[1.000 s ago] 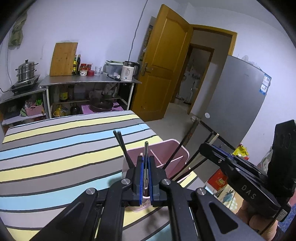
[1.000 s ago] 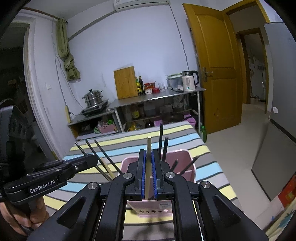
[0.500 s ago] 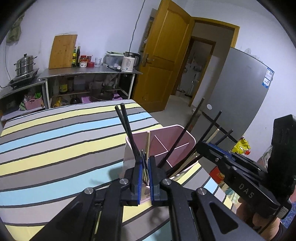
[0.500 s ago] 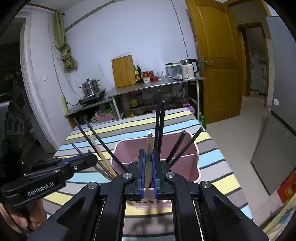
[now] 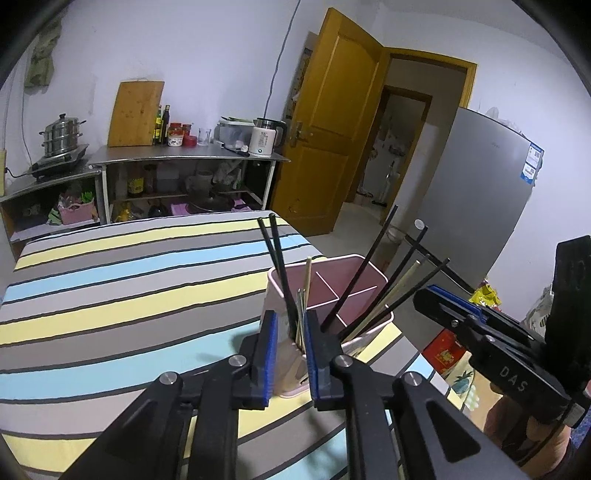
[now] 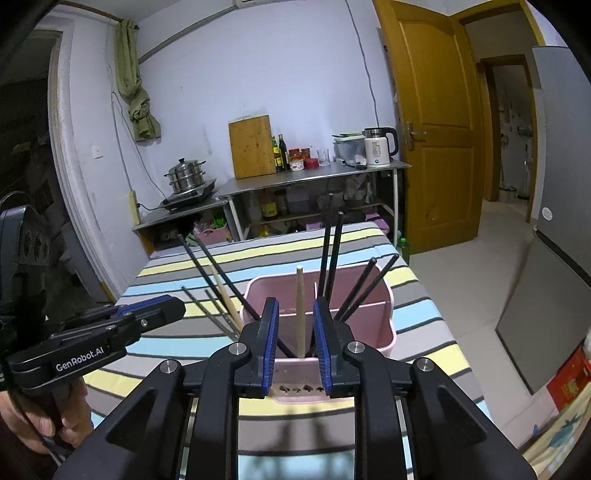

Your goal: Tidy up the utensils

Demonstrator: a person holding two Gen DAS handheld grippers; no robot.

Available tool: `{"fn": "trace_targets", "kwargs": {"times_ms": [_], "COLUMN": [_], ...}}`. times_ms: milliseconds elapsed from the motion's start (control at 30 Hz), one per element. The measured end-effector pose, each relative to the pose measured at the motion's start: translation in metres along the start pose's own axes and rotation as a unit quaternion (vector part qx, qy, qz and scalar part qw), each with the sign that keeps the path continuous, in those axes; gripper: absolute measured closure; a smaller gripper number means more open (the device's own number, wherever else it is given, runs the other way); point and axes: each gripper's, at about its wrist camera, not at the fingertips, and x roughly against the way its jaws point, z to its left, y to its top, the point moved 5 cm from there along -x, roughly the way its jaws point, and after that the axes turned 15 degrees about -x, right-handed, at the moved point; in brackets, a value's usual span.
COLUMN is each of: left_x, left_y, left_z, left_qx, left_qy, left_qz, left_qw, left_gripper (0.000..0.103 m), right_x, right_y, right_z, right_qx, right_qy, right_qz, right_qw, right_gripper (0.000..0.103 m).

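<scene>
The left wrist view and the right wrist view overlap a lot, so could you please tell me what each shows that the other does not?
Only the left wrist view shows the yellow packet on the floor beside the tall grey metal fridge. Only the right wrist view shows the green cloth hanging on the wall and the white air conditioner. Both show the pink plastic utensil holder with black chopsticks, the striped tablecloth and the white electric kettle.
</scene>
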Motion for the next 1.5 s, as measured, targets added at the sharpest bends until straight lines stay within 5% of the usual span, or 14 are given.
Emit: {"fn": "trace_targets", "kwargs": {"times_ms": [733, 1500], "left_x": [0.070, 0.103], "left_y": [-0.068, -0.116], "left_z": [-0.022, -0.038], "left_qx": [-0.035, -0.044], "left_qy": [0.053, 0.061], "left_qz": [-0.036, -0.047], "left_qw": [0.9973, 0.9961], "left_gripper": [0.088, 0.088], "right_x": [0.046, 0.076], "right_y": [-0.069, -0.120], "right_z": [0.020, 0.012], "right_qx": [0.025, 0.024], "right_qy": [-0.001, -0.015], "right_qz": [-0.004, 0.000], "right_qw": [1.000, 1.000], "right_gripper": [0.081, 0.081]}}
